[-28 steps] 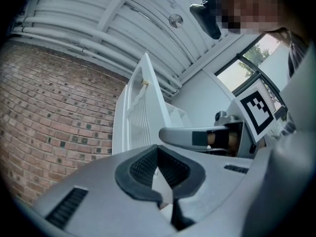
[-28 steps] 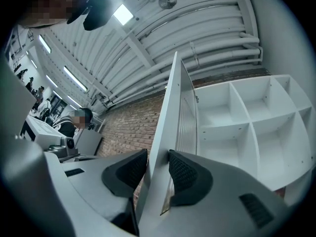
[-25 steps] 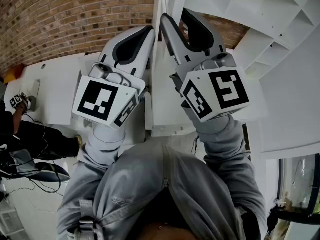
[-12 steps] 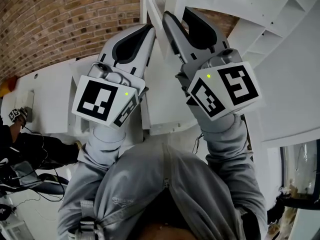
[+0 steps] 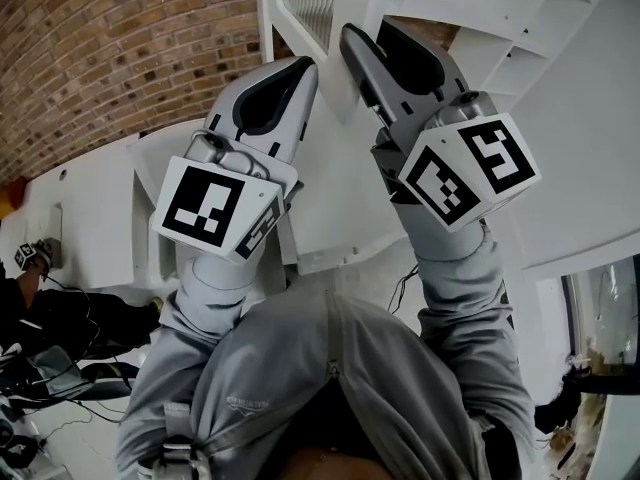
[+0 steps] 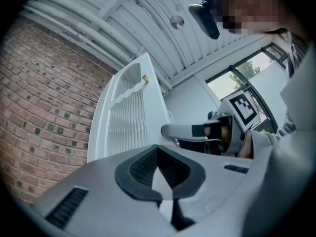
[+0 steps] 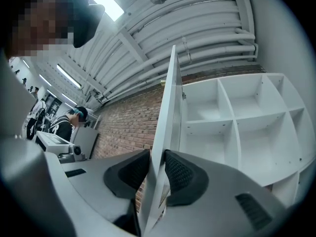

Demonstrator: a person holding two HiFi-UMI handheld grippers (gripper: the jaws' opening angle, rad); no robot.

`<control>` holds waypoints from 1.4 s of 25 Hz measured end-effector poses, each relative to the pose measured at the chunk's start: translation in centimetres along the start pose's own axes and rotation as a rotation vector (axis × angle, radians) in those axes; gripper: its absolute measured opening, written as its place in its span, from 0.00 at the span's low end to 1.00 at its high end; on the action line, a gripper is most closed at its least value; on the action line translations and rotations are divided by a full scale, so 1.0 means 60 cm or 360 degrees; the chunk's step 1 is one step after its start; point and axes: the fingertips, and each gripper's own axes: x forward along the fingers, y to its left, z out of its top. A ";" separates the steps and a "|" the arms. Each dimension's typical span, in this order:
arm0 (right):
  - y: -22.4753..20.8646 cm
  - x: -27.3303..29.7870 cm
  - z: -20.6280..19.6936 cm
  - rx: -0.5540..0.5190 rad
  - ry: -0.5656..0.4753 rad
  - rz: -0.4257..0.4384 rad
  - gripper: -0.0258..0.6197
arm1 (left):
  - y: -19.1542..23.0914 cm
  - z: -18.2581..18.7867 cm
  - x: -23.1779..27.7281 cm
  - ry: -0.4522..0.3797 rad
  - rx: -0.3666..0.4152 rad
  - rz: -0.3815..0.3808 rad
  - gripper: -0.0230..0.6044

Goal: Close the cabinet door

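Observation:
The white louvred cabinet door (image 5: 312, 6) stands ajar, its small brass knob (image 6: 145, 78) showing in the left gripper view. In the right gripper view the door's edge (image 7: 168, 98) runs up between the jaws. My right gripper (image 5: 372, 36) (image 7: 157, 154) has just been closing, and both pads now press on that edge. My left gripper (image 5: 303, 68) (image 6: 158, 147) is shut with nothing in it, its tip close beside the door's louvred face. The open cabinet's white shelves (image 7: 237, 127) lie to the right of the door.
A brick wall (image 5: 120, 58) stands behind and left of the door. A white counter (image 5: 90, 198) runs along the left, with a seated person (image 5: 40, 318) below it. More people stand far off (image 7: 69, 122). A window (image 5: 600, 308) is at the lower right.
Both grippers have moved up and right with the door, and the louvred panel has come into the head view. The right jaws have narrowed onto the door's edge.

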 end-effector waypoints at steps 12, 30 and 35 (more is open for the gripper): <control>-0.059 -0.029 -0.001 0.0071 0.0036 -0.0077 0.19 | -0.033 -0.018 0.017 0.0004 -0.0045 -0.0105 0.04; -0.161 -0.064 -0.014 0.0111 0.0022 0.0082 0.18 | -0.086 -0.024 0.121 -0.0094 -0.0029 -0.0127 0.04; -0.201 -0.061 -0.019 0.0156 0.0014 0.0156 0.18 | -0.090 -0.041 0.162 -0.0073 -0.0023 -0.0095 0.04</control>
